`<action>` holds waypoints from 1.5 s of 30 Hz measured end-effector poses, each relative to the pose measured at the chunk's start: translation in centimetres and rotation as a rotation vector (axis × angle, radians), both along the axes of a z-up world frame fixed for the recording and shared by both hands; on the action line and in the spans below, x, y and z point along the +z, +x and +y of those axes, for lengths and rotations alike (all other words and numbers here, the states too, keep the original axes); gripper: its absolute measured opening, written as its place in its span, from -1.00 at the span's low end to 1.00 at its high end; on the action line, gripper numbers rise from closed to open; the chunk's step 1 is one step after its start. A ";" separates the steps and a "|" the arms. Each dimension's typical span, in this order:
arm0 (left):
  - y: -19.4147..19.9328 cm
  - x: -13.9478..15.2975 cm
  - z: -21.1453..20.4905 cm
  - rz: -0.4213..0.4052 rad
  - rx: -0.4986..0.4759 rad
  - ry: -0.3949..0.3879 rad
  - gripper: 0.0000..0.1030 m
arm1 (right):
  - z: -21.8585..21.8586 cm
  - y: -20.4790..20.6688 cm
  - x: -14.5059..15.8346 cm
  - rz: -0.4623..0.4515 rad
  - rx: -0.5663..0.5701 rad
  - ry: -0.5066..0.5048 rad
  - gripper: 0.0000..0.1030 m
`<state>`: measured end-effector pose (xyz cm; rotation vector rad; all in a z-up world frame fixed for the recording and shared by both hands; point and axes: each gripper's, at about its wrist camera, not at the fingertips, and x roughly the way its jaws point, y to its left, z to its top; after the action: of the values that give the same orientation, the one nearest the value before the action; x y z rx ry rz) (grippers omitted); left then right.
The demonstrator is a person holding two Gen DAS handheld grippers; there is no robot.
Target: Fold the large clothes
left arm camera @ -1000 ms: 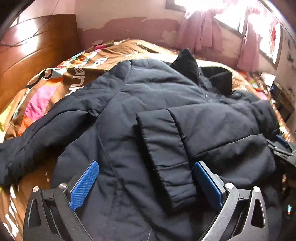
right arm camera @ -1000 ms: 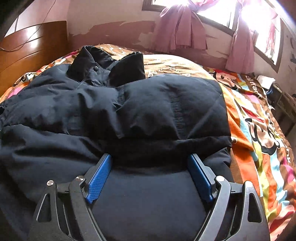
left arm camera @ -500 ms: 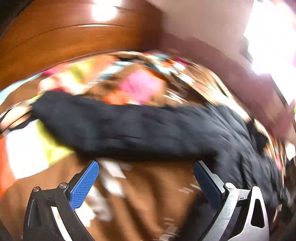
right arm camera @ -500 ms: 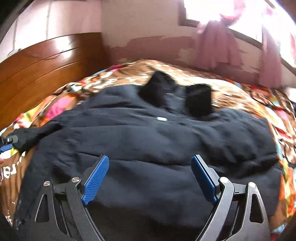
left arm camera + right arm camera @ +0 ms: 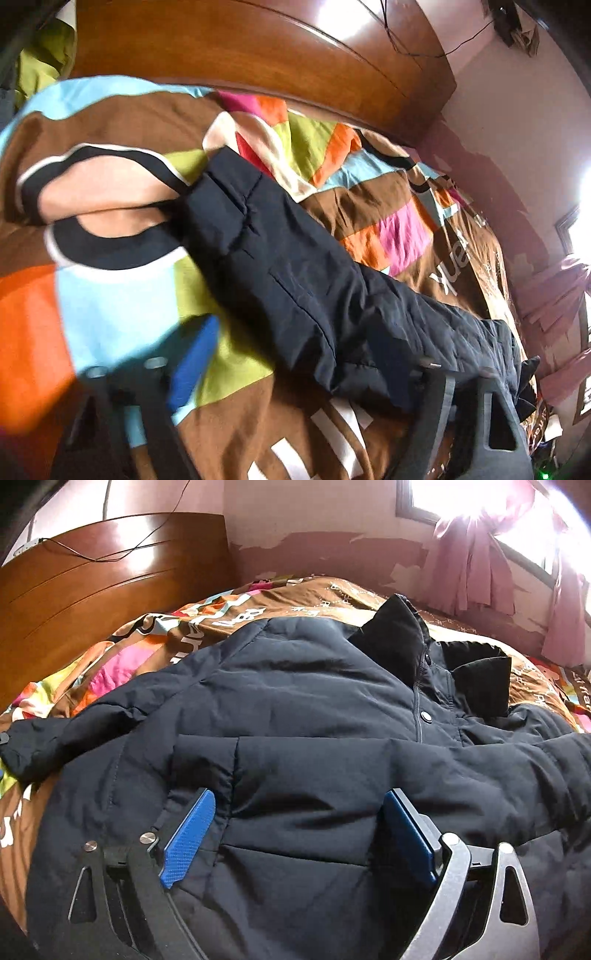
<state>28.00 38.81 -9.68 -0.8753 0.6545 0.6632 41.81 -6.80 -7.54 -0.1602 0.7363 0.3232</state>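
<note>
dark puffy jacket lies flat on the bedspread, one sleeve flung out; left gripper closing around it, not pinching yet; right gripper opening, holding nothing; slick fabric could easily slip out

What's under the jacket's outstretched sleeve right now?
The sleeve lies straight on the patterned bedspread, which shows along both its sides. Whatever sits directly beneath the padded fabric is covered; nothing pokes out.
</note>
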 end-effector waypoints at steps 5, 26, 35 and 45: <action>0.7 -2.1 1.3 0.010 0.029 -0.063 -0.73 | -0.5 -0.3 -0.6 -0.019 -0.003 0.021 0.80; 4.8 21.3 -15.4 -0.352 -0.395 0.521 -0.92 | -10.8 -4.0 6.7 -0.080 -0.015 0.189 0.81; 6.8 24.3 -26.3 -0.436 -0.658 0.530 -0.92 | -17.1 -5.8 7.0 -0.087 -0.102 0.238 0.81; 8.9 19.3 -37.3 -0.356 -0.924 0.487 -0.92 | -23.6 -6.1 8.6 -0.100 -0.094 0.393 0.81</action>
<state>36.90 1.55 9.59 -0.1627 0.4692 -0.1759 35.70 -30.40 1.04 0.2281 0.5668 0.3618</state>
